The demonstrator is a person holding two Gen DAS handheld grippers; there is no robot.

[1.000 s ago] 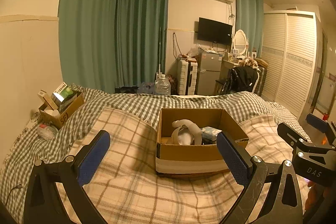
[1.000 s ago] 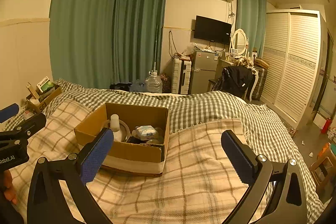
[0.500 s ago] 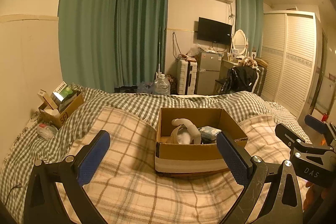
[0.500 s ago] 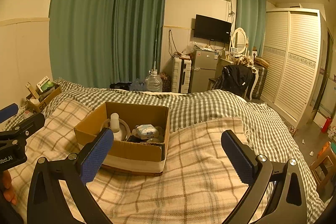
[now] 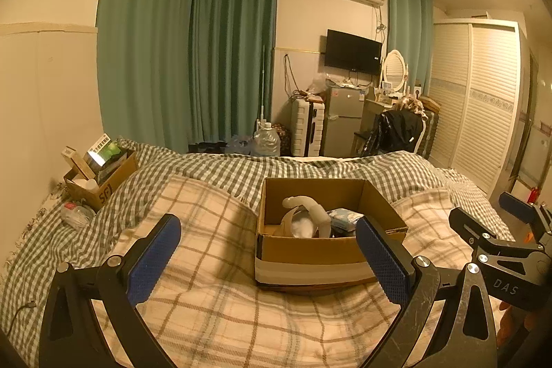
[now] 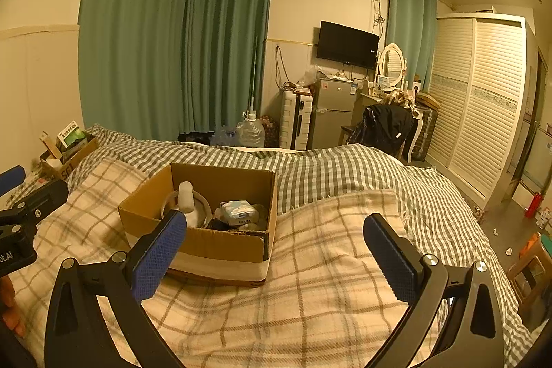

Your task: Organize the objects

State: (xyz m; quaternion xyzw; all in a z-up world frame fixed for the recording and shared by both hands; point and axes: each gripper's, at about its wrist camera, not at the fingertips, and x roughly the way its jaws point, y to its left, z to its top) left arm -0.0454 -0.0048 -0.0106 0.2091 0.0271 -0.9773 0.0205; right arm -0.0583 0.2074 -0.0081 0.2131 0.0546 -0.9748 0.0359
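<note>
On a plaid-blanketed bed (image 5: 214, 292) in a green-curtained room, an open brown cardboard box (image 5: 310, 256) at twelve o'clock holds a white bottle (image 6: 185, 197) and tissue pack (image 6: 239, 212), while the left gripper (image 5: 267, 259) and right gripper (image 6: 276, 259) hover wide open, empty.

Both wrist views look level across the bed (image 5: 207, 264), sharing the cardboard box (image 5: 310, 254) (image 6: 214, 244).

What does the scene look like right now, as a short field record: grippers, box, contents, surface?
left gripper: open, empty, facing the box
right gripper: open, empty, box to its left
open brown cardboard box: resting on the beige plaid blanket
contents: white bottle, blue-white packet, darker items unclear
second small cardboard box: far left by the wall
</note>
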